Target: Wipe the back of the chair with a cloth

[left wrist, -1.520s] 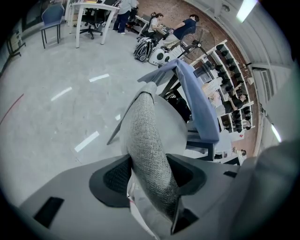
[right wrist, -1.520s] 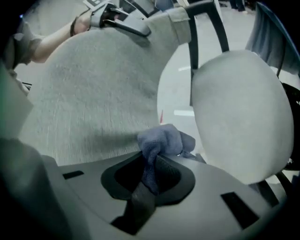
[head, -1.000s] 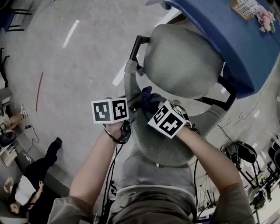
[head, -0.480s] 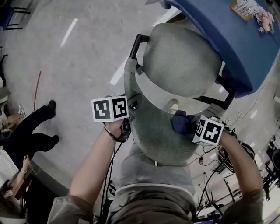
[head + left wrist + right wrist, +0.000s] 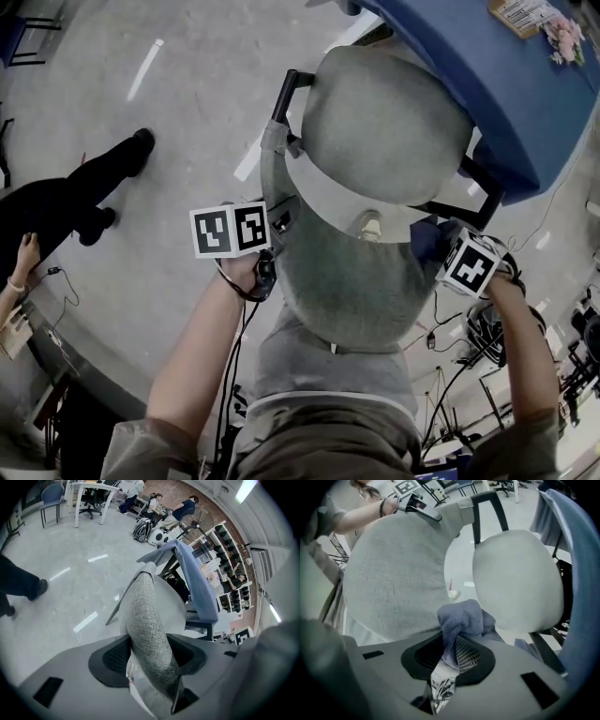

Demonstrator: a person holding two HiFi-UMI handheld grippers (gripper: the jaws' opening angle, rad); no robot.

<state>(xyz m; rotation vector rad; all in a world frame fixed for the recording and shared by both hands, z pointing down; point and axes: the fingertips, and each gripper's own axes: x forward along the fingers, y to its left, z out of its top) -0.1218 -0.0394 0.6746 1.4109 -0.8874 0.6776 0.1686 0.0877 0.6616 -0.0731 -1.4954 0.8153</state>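
The grey fabric chair back (image 5: 347,281) is right below me, with the round seat (image 5: 389,127) beyond it. My left gripper (image 5: 277,225) is at the back's left edge; in the left gripper view it (image 5: 152,667) is shut on that fabric edge (image 5: 145,620). My right gripper (image 5: 436,246) is at the back's right edge and is shut on a blue cloth (image 5: 424,236). In the right gripper view the bunched cloth (image 5: 461,618) sticks out of the gripper (image 5: 450,660) between the chair back (image 5: 393,583) and the seat (image 5: 515,578).
A blue-covered table (image 5: 487,75) stands just past the seat at the upper right. A person in dark trousers (image 5: 75,197) walks on the floor at the left. Cables and gear (image 5: 487,328) lie on the floor at the right.
My right gripper has carried the cloth across the chair back from near the left edge to the right edge. The left gripper has kept its hold. The person at the left has walked on.
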